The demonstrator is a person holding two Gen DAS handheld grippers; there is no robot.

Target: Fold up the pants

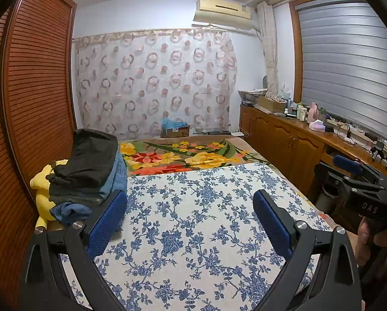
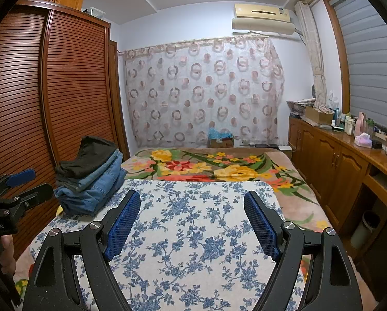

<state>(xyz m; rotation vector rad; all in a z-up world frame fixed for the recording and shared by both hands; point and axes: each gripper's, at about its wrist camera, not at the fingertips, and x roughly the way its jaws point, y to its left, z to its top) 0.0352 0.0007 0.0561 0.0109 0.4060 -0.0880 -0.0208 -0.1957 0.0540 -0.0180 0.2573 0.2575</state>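
Observation:
A stack of folded pants (image 1: 89, 171) lies at the left edge of the bed, dark pairs on top of blue jeans; it also shows in the right wrist view (image 2: 92, 178). A white sheet with blue flowers (image 1: 193, 220) covers the near part of the bed, also in the right wrist view (image 2: 193, 233). My left gripper (image 1: 190, 204) is open and empty above the sheet, just right of the stack. My right gripper (image 2: 192, 204) is open and empty above the sheet. The right gripper shows at the right edge of the left wrist view (image 1: 349, 171), and the left gripper at the left edge of the right wrist view (image 2: 22, 184).
A yellow plush toy (image 1: 41, 194) lies behind the stack. A wooden louvred wardrobe (image 1: 32, 103) stands close on the left. A flowered blanket (image 1: 183, 158) covers the far bed. A wooden cabinet (image 1: 291, 140) with bottles and clutter runs along the right.

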